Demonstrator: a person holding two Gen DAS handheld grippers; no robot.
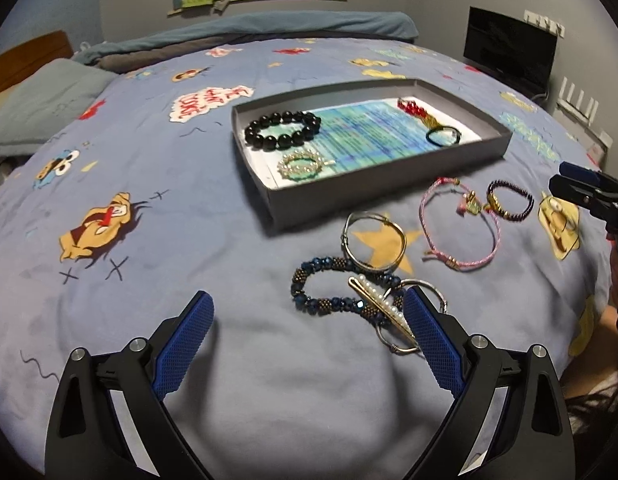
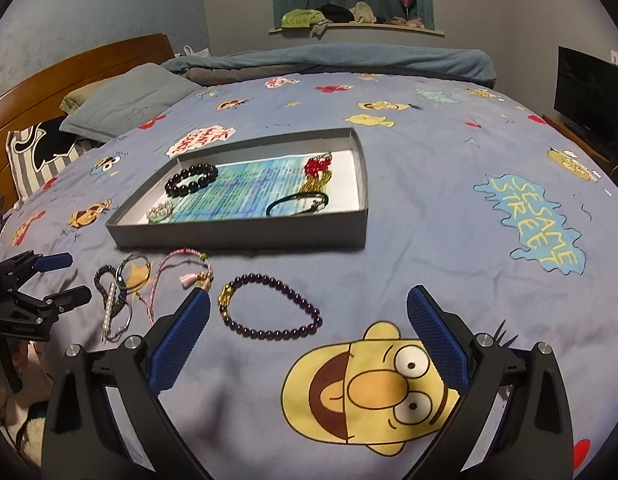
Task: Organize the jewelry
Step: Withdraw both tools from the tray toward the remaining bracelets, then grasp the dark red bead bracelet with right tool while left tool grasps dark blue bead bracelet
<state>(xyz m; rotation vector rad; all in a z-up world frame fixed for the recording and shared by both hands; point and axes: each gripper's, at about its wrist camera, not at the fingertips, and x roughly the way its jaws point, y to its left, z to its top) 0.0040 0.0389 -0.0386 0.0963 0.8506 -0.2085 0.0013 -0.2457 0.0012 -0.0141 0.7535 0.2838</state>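
We hold left gripper (image 1: 307,312) and right gripper (image 2: 309,312) agape over bed (image 2: 429,220); purple bracelet (image 2: 269,312) lies before tray (image 2: 245,236).

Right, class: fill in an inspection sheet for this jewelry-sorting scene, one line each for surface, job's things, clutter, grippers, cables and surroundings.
Surface: bed sheet, blue with cartoon prints, fairly smooth.
Job's things: grey tray holds a black bead bracelet, a pearl ring brooch, a red and gold piece and a dark cord band. Loose on the sheet: purple bead bracelet, pink cord bracelet, silver bangle, blue bead bracelet with a pearl clip lying across it.
Clutter: nothing seen near the tray.
Grippers: left gripper and right gripper both open, holding nothing.
Cables: nothing seen.
Surroundings: pillow, headboard, dark screen, clothes on a shelf.
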